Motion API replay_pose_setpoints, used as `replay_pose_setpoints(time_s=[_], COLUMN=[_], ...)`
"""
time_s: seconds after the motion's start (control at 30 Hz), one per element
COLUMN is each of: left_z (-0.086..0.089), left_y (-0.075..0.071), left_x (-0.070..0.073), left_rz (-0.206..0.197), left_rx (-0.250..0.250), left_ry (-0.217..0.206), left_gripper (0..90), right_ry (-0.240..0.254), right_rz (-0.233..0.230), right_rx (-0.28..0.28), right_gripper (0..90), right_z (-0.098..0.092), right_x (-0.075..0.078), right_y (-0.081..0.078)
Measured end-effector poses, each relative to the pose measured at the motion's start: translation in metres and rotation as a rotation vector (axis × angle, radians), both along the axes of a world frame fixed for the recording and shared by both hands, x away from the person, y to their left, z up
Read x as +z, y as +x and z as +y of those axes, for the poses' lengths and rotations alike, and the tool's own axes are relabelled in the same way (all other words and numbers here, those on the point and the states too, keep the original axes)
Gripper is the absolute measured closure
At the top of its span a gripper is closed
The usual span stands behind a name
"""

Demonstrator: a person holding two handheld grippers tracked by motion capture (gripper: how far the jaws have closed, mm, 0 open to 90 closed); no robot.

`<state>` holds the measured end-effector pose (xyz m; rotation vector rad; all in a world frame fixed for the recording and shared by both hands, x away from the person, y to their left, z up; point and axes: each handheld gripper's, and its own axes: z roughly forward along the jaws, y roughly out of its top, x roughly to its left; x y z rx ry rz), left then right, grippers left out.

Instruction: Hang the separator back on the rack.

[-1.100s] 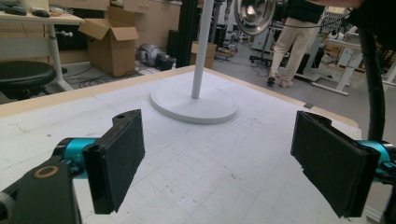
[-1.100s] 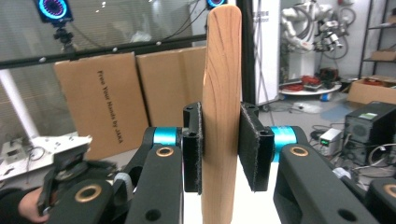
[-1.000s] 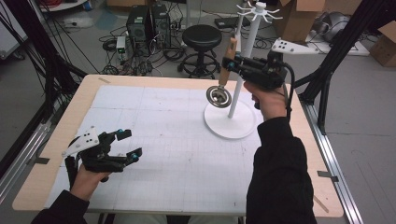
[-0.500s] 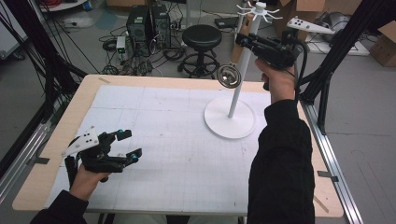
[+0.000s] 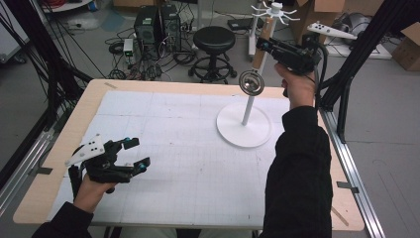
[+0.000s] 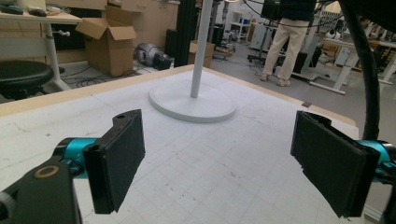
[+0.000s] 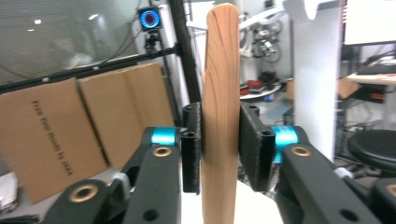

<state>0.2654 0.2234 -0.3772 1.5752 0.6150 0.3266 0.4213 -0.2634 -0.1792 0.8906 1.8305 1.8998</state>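
A utensil with a wooden handle [image 5: 262, 49] and a round shiny metal head [image 5: 251, 82] hangs in the air at the far right. My right gripper [image 5: 261, 44] is shut on the handle [image 7: 219, 116], which stands upright between the pads, head down. It is held just in front of the white stand's pole [image 5: 248, 108], below the hooks at the stand's top [image 5: 274, 10]. The stand's round base [image 5: 244, 130] sits on the table's far right. My left gripper [image 5: 136, 153] rests low at the near left, open, with nothing between its pads [image 6: 119, 158].
The white gridded mat [image 5: 178, 144] covers the wooden table [image 5: 89, 99]. Beyond the far edge are a black stool [image 5: 214, 39], cables and boxes. A black frame post [image 5: 356, 64] stands at the right. In the left gripper view the stand base [image 6: 194, 100] lies ahead.
My right gripper has lifted the utensil up and away, from near the stand's base to near its top. The left gripper has stayed put.
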Motion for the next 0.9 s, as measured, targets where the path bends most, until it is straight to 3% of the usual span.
replay_pose_setpoints(time_s=[0.03, 0.17, 0.27, 0.3, 0.33, 0.43, 0.53, 0.57, 0.6, 0.77, 0.8, 0.83, 0.9], left_z=[0.0, 0.002, 0.004, 0.004, 0.006, 0.007, 0.007, 0.007, 0.007, 0.007, 0.008, 0.008, 0.009], left_y=[0.0, 0.001, 0.003, 0.003, 0.005, 0.007, 0.009, 0.009, 0.009, 0.01, 0.009, 0.009, 0.009], left_x=[0.0, -0.003, -0.006, -0.006, -0.008, -0.009, -0.009, -0.009, -0.009, -0.01, -0.01, -0.01, -0.009], left_rz=[0.0, 0.012, 0.014, 0.014, 0.023, 0.025, 0.021, 0.021, 0.018, 0.017, 0.014, 0.011, 0.005], left_rx=[0.0, 0.009, 0.017, 0.017, 0.028, 0.037, 0.041, 0.041, 0.041, 0.046, 0.053, 0.06, 0.068], left_ry=[0.0, -0.008, -0.013, -0.013, -0.014, -0.015, -0.027, -0.027, -0.029, -0.028, -0.034, -0.042, -0.048], left_gripper=[18.1, 18.1, 18.1, 18.1, 18.1, 18.1, 18.1, 18.1, 18.1, 18.1, 18.2, 18.2, 18.3], right_ry=[-0.009, -0.036, -0.062, -0.062, -0.081, -0.103, -0.147, -0.147, -0.159, -0.18, -0.208, -0.208, -0.213], right_rz=[-0.006, -0.035, -0.042, -0.042, -0.058, -0.064, -0.06, -0.06, -0.053, 0.009, 0.032, 0.032, 0.028], right_rx=[-0.03, -0.086, -0.145, -0.145, -0.173, -0.19, -0.246, -0.246, -0.253, -0.266, -0.272, -0.272, -0.256], right_gripper=[49.8, 40.4, 26.4, 26.4, 25.9, 22.9, 16.1, 16.1, 16.0, 15.9, 15.8, 15.8, 15.8], right_z=[0.0, -0.006, -0.011, -0.011, -0.016, -0.021, -0.031, -0.031, -0.034, -0.047, -0.048, -0.048, -0.048], right_x=[0.0, -0.004, -0.009, -0.009, -0.017, -0.026, -0.052, -0.052, -0.062, -0.113, -0.129, -0.129, -0.144], right_y=[-0.003, -0.02, -0.034, -0.034, -0.048, -0.061, -0.089, -0.089, -0.096, -0.128, -0.14, -0.14, -0.153])
